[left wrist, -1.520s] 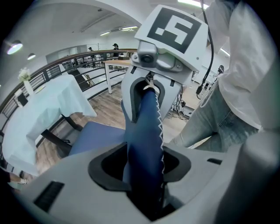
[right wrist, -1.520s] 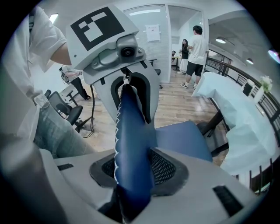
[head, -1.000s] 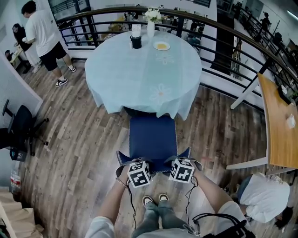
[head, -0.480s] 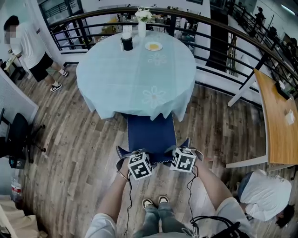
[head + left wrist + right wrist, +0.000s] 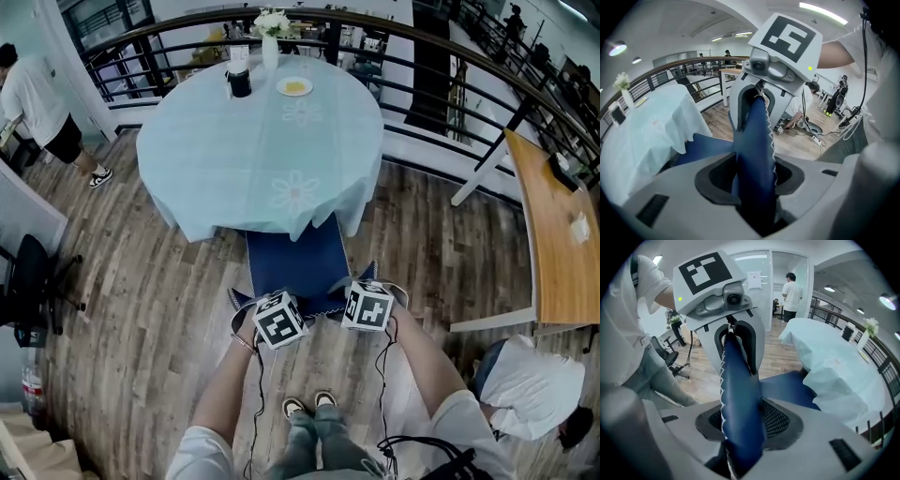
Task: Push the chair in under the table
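Head view shows the chair [image 5: 292, 267] seemingly half under the desk [image 5: 206, 131], its back's edge pinched by left tool [image 5: 753, 179] and right tool [image 5: 743, 423]; uneven pushing could snag the hanging tablecloth [image 5: 309, 217], toppling the vase [image 5: 270, 49].

Matt blue cloth covers the chair [image 5: 292, 262], smooth pale cloth drapes the table [image 5: 253, 141], over wood-plank floor [image 5: 141, 319].

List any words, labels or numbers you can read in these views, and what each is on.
Nothing legible anywhere.
White paper sheet on the far glass partition: too blurred to read.
Small white card on the round table with light-blue cloth: too small to read.
Black-and-white marker cubes: patterns only, no letters.
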The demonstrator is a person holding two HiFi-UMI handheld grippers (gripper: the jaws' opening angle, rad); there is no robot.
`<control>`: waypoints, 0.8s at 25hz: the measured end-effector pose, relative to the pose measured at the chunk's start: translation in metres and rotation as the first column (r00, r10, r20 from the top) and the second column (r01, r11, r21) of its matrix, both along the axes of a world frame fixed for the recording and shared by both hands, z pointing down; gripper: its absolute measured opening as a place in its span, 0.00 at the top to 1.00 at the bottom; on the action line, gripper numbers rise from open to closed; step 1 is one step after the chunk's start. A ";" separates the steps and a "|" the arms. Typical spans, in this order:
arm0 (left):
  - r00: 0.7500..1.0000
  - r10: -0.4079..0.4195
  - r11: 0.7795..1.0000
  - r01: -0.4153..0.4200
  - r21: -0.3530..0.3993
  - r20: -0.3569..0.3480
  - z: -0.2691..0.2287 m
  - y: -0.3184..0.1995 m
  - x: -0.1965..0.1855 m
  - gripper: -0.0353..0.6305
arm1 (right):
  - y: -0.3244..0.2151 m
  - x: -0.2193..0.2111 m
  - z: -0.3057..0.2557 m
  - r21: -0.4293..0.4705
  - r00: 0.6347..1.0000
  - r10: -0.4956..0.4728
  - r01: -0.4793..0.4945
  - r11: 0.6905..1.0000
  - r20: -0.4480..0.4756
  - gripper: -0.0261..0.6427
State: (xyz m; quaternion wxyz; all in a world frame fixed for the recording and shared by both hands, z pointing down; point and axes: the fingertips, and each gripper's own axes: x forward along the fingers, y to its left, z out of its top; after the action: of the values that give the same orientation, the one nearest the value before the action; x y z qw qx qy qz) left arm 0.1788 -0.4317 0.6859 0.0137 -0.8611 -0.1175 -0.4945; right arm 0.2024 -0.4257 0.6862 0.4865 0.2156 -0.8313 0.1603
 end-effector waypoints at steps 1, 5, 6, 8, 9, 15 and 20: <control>1.000 -0.001 1.000 0.001 0.001 -0.002 0.000 -0.001 0.001 0.68 | 0.000 0.001 0.000 -0.002 1.000 0.000 0.000 1.000 -0.003 0.72; 1.000 -0.005 1.000 0.005 0.023 -0.012 0.001 0.000 0.000 0.68 | 0.003 0.000 0.002 -0.002 1.000 0.006 -0.006 1.000 -0.006 0.72; 1.000 -0.005 1.000 0.006 0.029 -0.014 0.001 0.001 0.000 0.68 | 0.003 0.000 0.002 -0.002 1.000 0.006 -0.006 1.000 -0.005 0.72; 1.000 -0.006 0.999 0.006 0.034 -0.016 0.002 0.002 -0.001 0.68 | 0.004 -0.001 0.003 -0.005 1.000 0.008 -0.008 1.000 -0.005 0.72; 1.000 -0.006 0.999 0.007 0.034 -0.015 0.002 0.002 -0.001 0.68 | 0.004 -0.001 0.003 -0.006 1.000 0.010 -0.010 1.000 -0.008 0.71; 1.000 -0.003 0.999 0.003 0.042 -0.011 0.004 0.002 -0.001 0.67 | 0.004 -0.002 0.017 0.009 0.994 -0.008 0.009 1.000 -0.110 0.68; 0.995 -0.007 0.990 0.021 0.138 -0.099 -0.008 0.000 -0.002 0.65 | 0.003 -0.002 0.013 0.076 0.993 -0.013 0.022 0.997 -0.120 0.67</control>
State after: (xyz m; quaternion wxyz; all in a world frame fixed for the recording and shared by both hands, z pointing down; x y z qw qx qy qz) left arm 0.1773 -0.4312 0.6780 0.0758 -0.8821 -0.0760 -0.4587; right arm 0.2003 -0.4226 0.6992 0.5280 0.2363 -0.8081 0.1107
